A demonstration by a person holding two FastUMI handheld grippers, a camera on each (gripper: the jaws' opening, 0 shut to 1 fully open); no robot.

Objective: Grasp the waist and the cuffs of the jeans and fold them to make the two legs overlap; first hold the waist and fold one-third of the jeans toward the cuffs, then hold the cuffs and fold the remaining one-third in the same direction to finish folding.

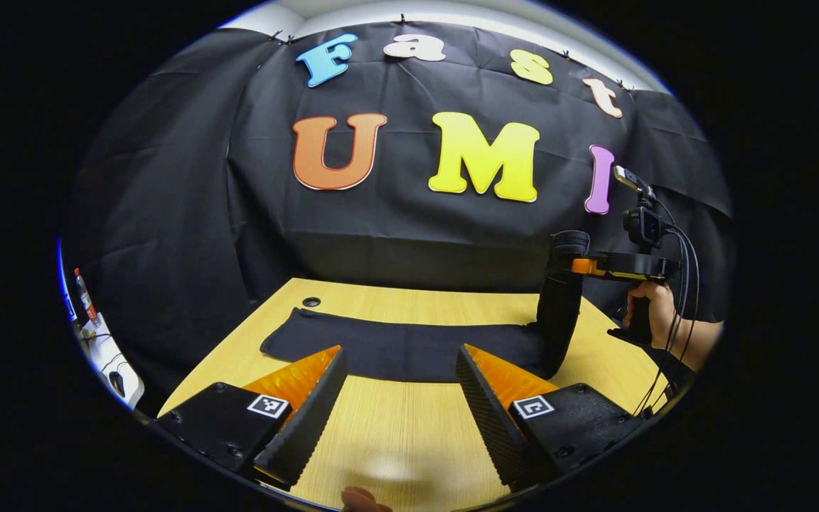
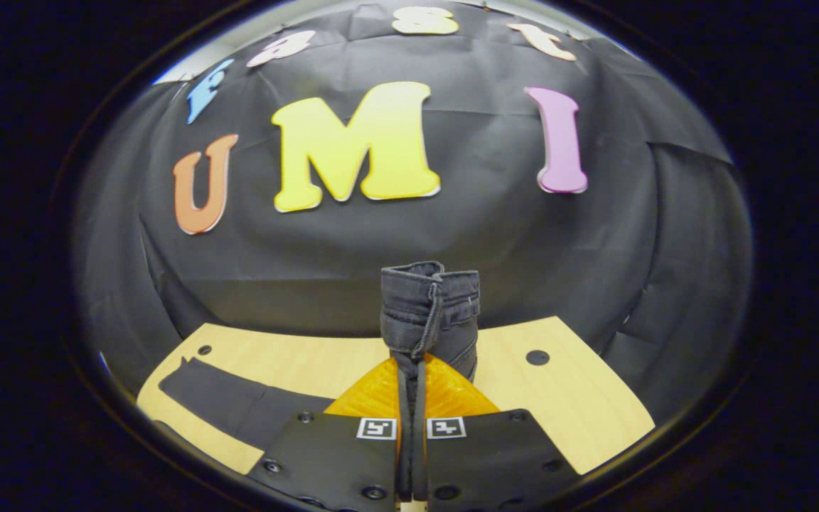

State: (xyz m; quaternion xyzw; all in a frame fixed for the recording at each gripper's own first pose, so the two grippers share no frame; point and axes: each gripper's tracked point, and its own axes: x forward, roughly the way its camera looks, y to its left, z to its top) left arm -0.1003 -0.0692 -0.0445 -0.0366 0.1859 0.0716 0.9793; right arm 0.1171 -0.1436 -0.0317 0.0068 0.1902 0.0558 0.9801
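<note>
Dark jeans (image 1: 402, 347) lie in a long strip across the wooden table (image 1: 409, 434). At their right end the waist (image 1: 560, 299) is lifted upright off the table. My right gripper (image 1: 580, 264) is shut on that waist, held by a person's hand (image 1: 655, 309). In the right gripper view the waistband (image 2: 429, 306) sticks up from between the closed fingers of my right gripper (image 2: 413, 377), and the legs (image 2: 225, 402) trail off to the left on the table. My left gripper (image 1: 401, 377) stands open above the table in front of the jeans, with nothing between its fingers.
The table (image 2: 573, 398) has round cable holes, one at the far left (image 1: 311, 301) and one on the right (image 2: 537, 357). A white device with cables (image 1: 107, 355) stands beyond the table's left edge. Cables (image 1: 683, 299) hang from the right gripper.
</note>
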